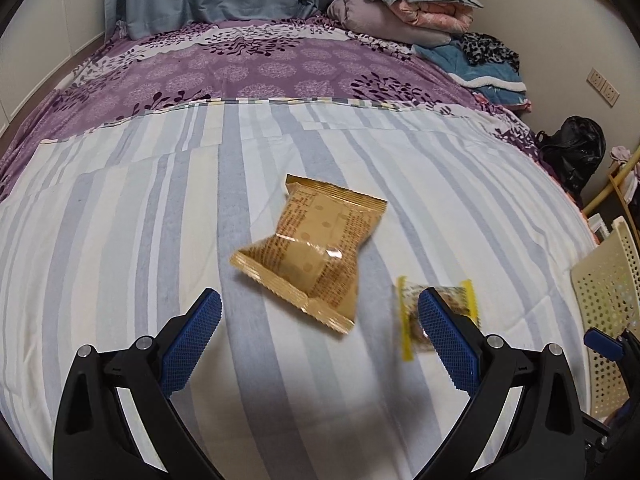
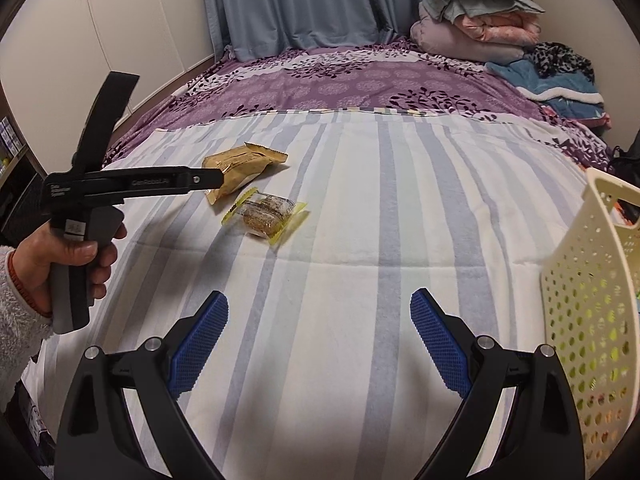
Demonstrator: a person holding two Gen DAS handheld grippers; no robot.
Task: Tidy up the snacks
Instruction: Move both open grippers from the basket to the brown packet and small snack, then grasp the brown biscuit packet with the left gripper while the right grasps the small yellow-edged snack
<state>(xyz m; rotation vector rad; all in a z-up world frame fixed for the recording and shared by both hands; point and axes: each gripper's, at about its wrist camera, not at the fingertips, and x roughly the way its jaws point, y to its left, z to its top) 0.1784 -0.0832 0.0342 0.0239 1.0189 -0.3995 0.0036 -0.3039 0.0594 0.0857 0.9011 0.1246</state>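
Observation:
A gold snack packet (image 1: 310,250) lies on the striped blanket (image 1: 120,220), just ahead of my left gripper (image 1: 320,344), which is open and empty. A small clear packet with yellow ends (image 1: 438,318) lies to its right, partly behind the right finger (image 1: 448,344). In the right wrist view the gold packet (image 2: 240,170) and the clear packet (image 2: 266,216) lie at centre left, with the left gripper's body (image 2: 132,186) held over them. My right gripper (image 2: 320,344) is open and empty, well short of them. A cream perforated basket (image 2: 592,320) stands at the right.
The basket also shows at the right edge of the left wrist view (image 1: 608,300). A purple bedspread (image 2: 360,84) covers the far bed. Folded bedding (image 2: 476,16) and a blue towel (image 2: 560,84) are stacked at the back right. White cupboards (image 2: 120,20) stand on the left.

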